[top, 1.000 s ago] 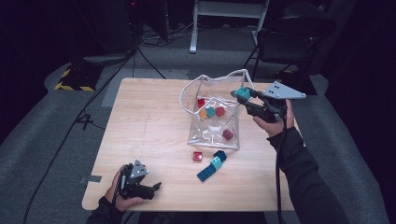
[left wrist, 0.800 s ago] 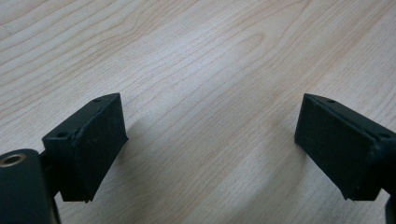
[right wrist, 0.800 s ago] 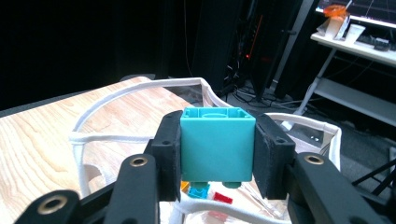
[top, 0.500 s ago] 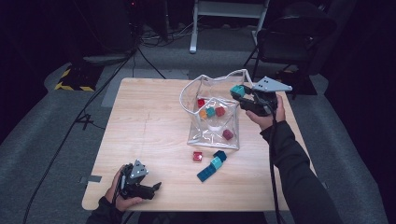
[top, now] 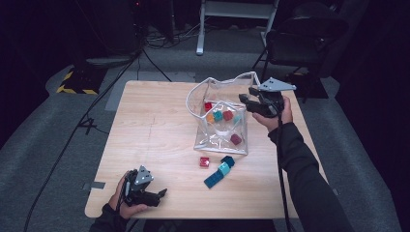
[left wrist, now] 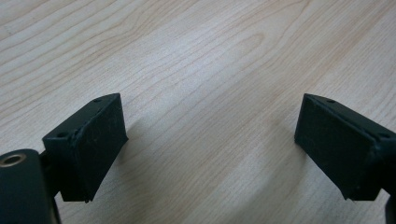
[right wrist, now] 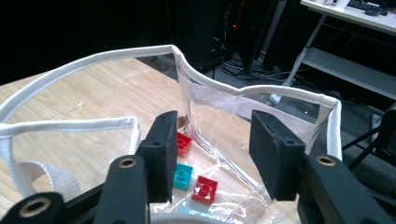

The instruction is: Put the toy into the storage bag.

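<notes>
Clear plastic pouch (top: 221, 126) with white fabric-bound rim stands open, right of centre on the counter (top: 150, 135). Walls are glossy, creased, see-through; a strip of white mesh runs under the rim at the far side. Inside I see studded bricks: red (right wrist: 204, 188), teal (right wrist: 182, 176), another red (right wrist: 183, 143); from above also an orange one (top: 210, 117) and a dark red one (top: 235, 139) low in the pouch. My right hand-held gripper (top: 247, 102) sits at the pouch's rim; its jaws have just been opening, nothing pinched between the matte black pads. Outside, near the pouch's front: a loose red brick (top: 205, 162) and a joined teal-and-blue stack (top: 220, 171). Left hand-held gripper (top: 162, 194) rests near the counter's pale, fine-grained front edge, jaws wide apart.
</notes>
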